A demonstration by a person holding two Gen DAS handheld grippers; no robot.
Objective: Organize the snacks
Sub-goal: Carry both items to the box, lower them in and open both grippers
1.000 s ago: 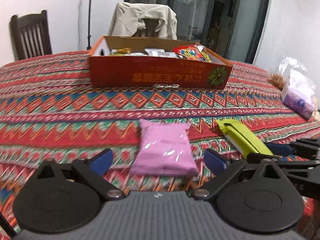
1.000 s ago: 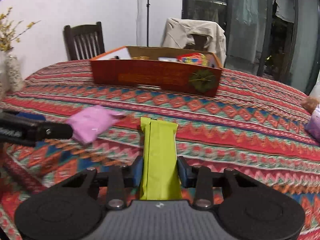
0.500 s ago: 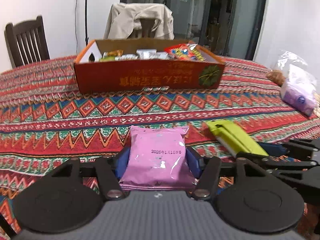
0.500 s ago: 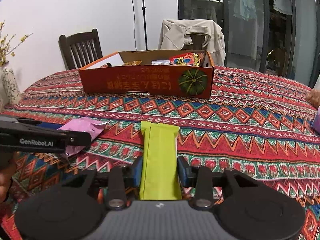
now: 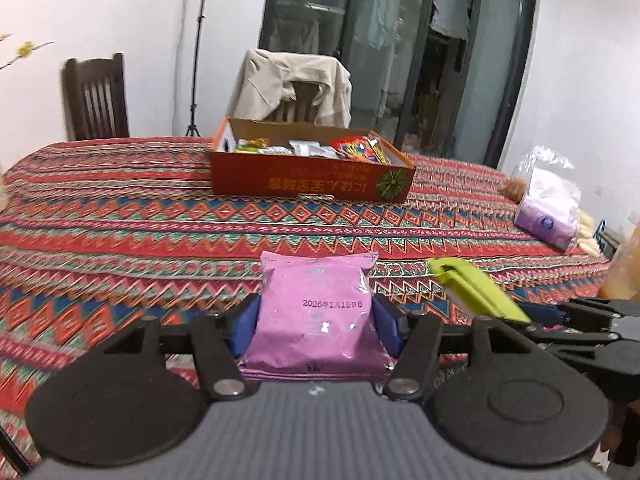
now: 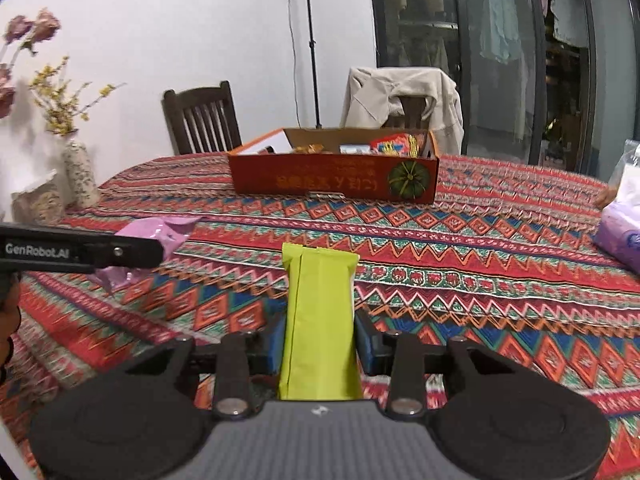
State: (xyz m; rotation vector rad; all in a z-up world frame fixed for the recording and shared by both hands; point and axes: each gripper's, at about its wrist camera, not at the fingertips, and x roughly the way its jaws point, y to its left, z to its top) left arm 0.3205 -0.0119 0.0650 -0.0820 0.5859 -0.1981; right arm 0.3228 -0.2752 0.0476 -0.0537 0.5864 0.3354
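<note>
My left gripper [image 5: 314, 322] is shut on a pink snack packet [image 5: 316, 312] and holds it above the patterned tablecloth. My right gripper [image 6: 320, 338] is shut on a lime-green snack packet [image 6: 320, 316], also lifted. The green packet shows in the left wrist view [image 5: 476, 290], and the pink packet shows in the right wrist view [image 6: 160, 234] behind the left gripper's arm. An orange cardboard box [image 5: 312, 182] with several snacks inside stands farther back on the table; it also shows in the right wrist view [image 6: 332, 182].
A purple tissue pack in a plastic bag [image 5: 548, 216] lies at the table's right edge. Two vases with flowers [image 6: 78, 176] stand at the left edge. Two chairs [image 6: 202, 118] stand behind the table, one draped with a beige jacket [image 5: 294, 86].
My left gripper closed on the pink packet and lifted it. Both grippers rose with their packets, so the box now looks farther and lower.
</note>
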